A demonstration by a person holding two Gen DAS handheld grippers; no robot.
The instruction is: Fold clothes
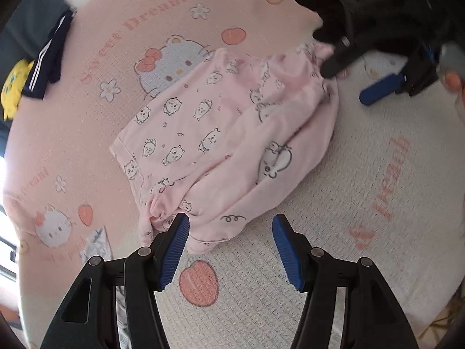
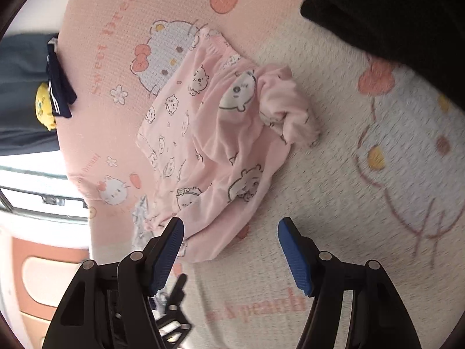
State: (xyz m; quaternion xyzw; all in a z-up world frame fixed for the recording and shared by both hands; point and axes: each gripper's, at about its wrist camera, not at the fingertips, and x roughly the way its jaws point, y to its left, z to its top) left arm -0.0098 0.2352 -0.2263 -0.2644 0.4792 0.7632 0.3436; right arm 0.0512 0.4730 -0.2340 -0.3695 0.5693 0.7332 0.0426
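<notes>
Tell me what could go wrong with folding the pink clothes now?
1. The pink clothes lie bunched and partly doubled over, so a fold made now would probably trap wrinkles.
2. Both grippers, left and right, are open and hold nothing, so a pinch might catch only one layer, or the blanket underneath too.
3. The clothes lie near the blanket's edge, beside a small white cloth; a tug could drag them off.

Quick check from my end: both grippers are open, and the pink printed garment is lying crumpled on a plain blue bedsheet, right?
Not quite. The sheet is not plain blue; it is pink and cream with cartoon cat and peach prints, as the right wrist view shows. The rest holds: the pink printed garment lies crumpled on it, and the left gripper and right gripper are both open.
</notes>
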